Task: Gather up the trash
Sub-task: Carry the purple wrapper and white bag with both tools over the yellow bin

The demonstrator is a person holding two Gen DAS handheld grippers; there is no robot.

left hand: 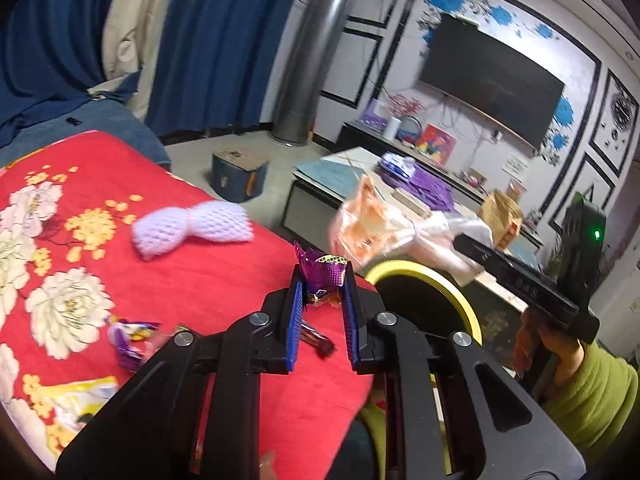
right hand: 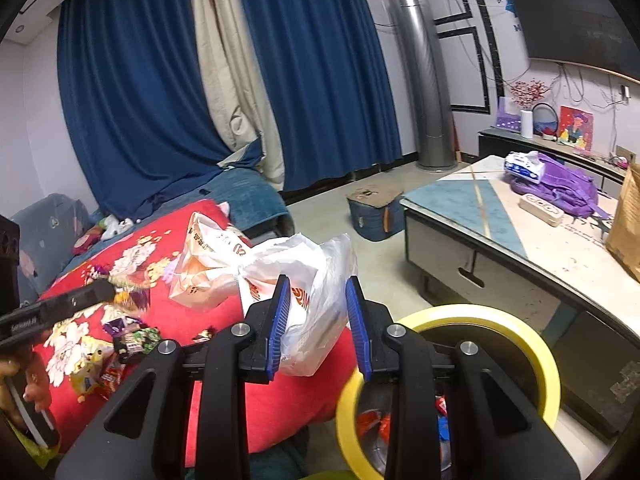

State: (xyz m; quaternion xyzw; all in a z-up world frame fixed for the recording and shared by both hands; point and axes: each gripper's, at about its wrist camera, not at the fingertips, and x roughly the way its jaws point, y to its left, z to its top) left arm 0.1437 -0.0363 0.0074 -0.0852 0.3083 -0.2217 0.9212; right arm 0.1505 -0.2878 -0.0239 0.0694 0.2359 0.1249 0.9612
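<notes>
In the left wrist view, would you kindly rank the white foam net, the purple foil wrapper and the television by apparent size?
1. Television
2. White foam net
3. Purple foil wrapper, held in the left gripper

This holds for apparent size only, since distances differ.

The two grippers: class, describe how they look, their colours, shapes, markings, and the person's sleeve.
Both the left gripper and right gripper have black angular linkage arms with cut-out slots and round silver pivot bolts. Their fingers carry ribbed blue pads. Seen from the left wrist, the right gripper's body is a black bar with faint lettering and a green light, and the sleeve is green.
</notes>
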